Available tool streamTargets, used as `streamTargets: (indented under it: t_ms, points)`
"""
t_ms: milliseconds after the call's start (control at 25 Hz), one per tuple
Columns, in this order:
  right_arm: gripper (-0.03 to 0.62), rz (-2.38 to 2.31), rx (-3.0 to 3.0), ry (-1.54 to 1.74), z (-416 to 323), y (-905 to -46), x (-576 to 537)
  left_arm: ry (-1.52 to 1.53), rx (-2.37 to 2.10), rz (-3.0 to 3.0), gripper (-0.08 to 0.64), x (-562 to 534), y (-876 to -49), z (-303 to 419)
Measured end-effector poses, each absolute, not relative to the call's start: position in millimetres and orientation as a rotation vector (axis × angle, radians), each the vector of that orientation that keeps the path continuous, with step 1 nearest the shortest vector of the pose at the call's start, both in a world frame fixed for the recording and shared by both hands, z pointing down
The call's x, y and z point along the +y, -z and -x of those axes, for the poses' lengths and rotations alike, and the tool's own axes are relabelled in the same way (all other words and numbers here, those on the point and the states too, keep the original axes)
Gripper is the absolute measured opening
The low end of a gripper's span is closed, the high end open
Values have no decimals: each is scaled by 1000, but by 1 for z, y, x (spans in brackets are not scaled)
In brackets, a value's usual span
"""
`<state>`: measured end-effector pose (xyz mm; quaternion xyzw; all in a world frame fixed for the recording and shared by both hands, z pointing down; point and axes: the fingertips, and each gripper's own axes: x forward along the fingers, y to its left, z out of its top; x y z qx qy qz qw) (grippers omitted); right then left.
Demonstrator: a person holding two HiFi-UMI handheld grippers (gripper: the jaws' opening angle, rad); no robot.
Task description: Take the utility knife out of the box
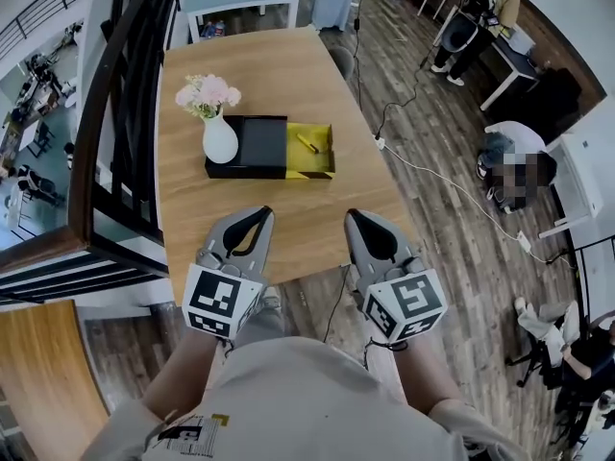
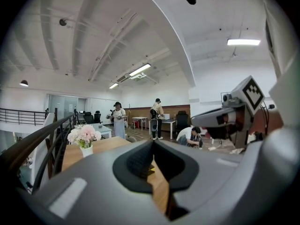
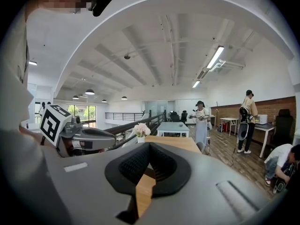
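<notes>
Both tools are pressed together and empty right now. The left tool (image 1: 263, 212) and right tool (image 1: 352, 215) sit side by side over the near end of the counter (image 1: 288, 75), and in each gripper view the jaw tips meet with only bare wood showing behind them. So I'd say the reach hasn't really got anywhere yet. The box (image 1: 246, 172) is well ahead of both tools, around the middle of the counter: black half on the left, yellow-lined half on the right. The utility knife (image 1: 307, 143) lies at a slant in the yellow half, toward its left side. It's yellow on yellow, so its outline is easy to misjudge. The right tool lines up better with that compartment, so I'd go in with it. Spread the jaws before reaching the box, not once inside it. Come down from above over the low wall, and turn the wrist so the jaws close across the knife's narrow width rather than along its length. The left tool could pin down the black half so the box doesn't slide. Watch the white vase (image 1: 219, 140) of flowers (image 1: 208, 94) at that left end, though. I can't tell if it touches the box, and it looks tippy.
</notes>
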<state>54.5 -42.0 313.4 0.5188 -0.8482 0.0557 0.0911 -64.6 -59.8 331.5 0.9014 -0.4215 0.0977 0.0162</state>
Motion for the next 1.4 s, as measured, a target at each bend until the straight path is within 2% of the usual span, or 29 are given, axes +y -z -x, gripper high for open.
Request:
streamTargets:
  t_ms: [520,1400]
  points:
    - [0,-1615,-2452,-195,-29,-321,-160,-322,-1203,-2824,2,-174,-347,88]
    - [2,-1457,-2509,-277,-64,-354,-233,-419,-1257,-2737,2,-237,-372,50]
